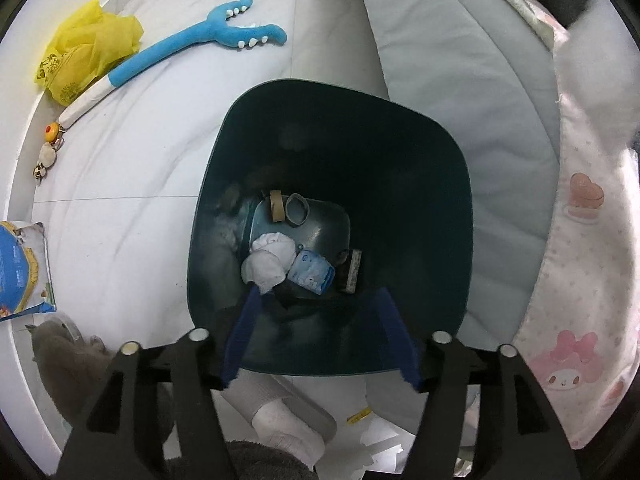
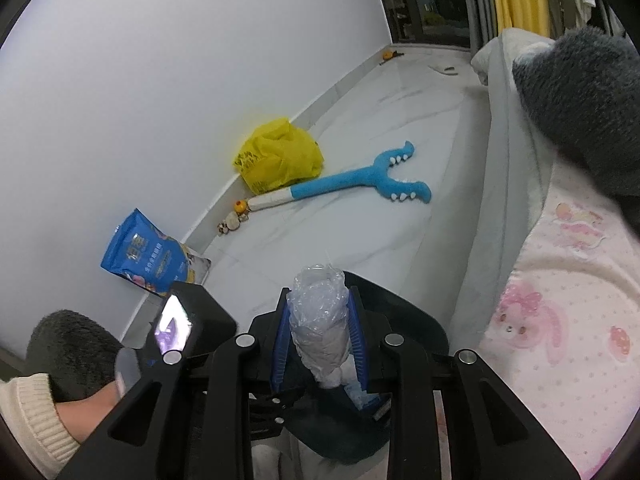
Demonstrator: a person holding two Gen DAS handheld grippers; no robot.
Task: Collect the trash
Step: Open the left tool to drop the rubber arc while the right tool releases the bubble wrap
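The crumpled plastic bottle (image 2: pixel 318 320) sits clamped in our right gripper (image 2: pixel 318 334) fingers just above the dark bin (image 1: pixel 424 184), over which our left gripper (image 1: pixel 320 336) hangs half-open and empty, so we centre it over the bin before releasing.

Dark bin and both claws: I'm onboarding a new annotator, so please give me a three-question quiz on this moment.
1. True or false: the left claw stands open over the dark bin, holding nothing.
2. What does the right claw grip? A) yellow bag B) crumpled clear plastic C) blue plush toy
3. Fill in: the yellow bag lies on the floor against the ____.

Key: 1 true; 2 B, the crumpled clear plastic; 3 wall.
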